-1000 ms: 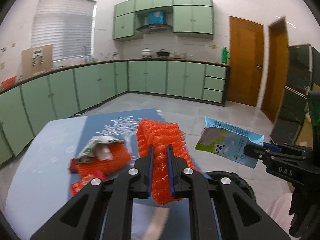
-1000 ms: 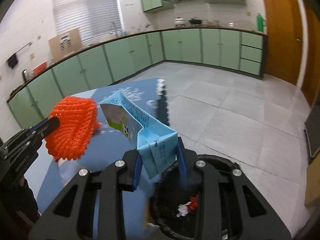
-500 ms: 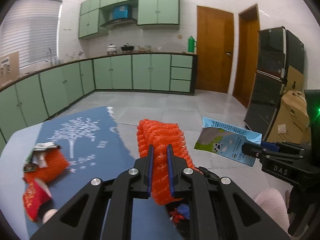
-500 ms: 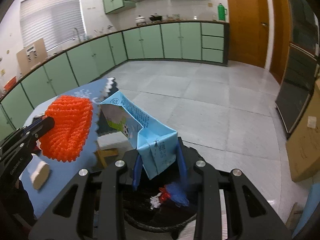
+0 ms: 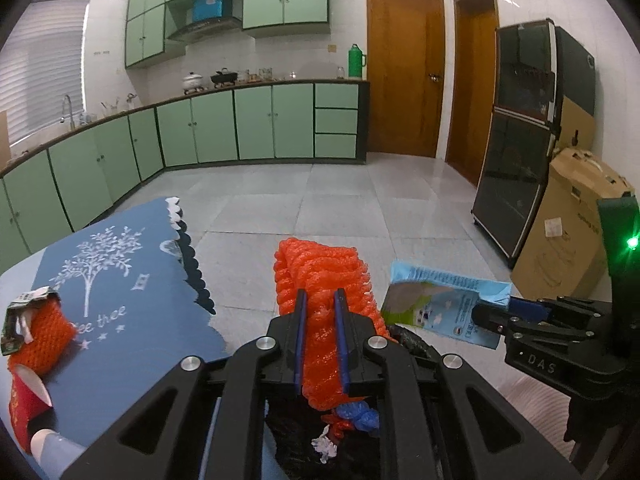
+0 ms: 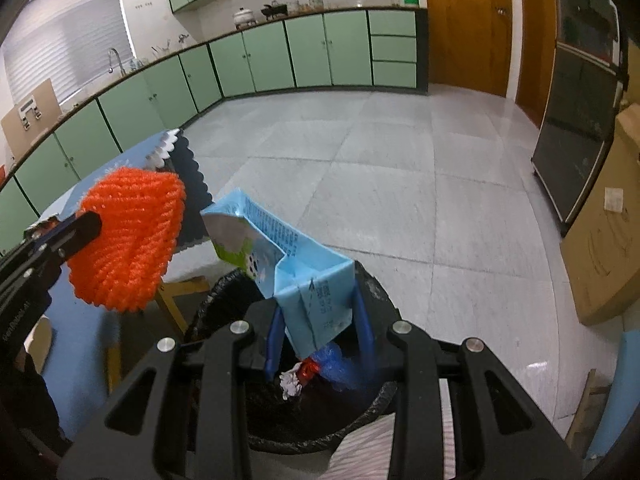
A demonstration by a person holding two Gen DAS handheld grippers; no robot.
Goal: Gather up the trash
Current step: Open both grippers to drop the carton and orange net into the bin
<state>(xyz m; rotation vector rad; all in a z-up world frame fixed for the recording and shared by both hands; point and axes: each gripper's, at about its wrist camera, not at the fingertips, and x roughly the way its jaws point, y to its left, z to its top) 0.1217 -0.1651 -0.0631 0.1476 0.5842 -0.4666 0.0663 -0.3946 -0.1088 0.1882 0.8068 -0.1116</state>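
My left gripper [image 5: 320,300] is shut on an orange foam fruit net [image 5: 320,276] and holds it over a black-lined trash bin [image 5: 296,436]. My right gripper [image 6: 316,312] is shut on a flattened light blue milk carton [image 6: 280,248] above the same bin [image 6: 320,428], which holds crumpled blue, red and white scraps. The carton also shows at the right of the left wrist view [image 5: 440,304]. The orange net shows at the left of the right wrist view [image 6: 128,240].
A blue-clothed table [image 5: 120,280] at the left carries another orange net with a wrapper [image 5: 36,332] and a red paper cup [image 5: 24,404]. A cardboard box [image 5: 572,240] and black fridge [image 5: 528,136] stand at the right. Green cabinets line the far walls.
Both grippers have swung right, away from the table, with their loads. The trash bin has come into view below them. The table trash has slid to the left edge.
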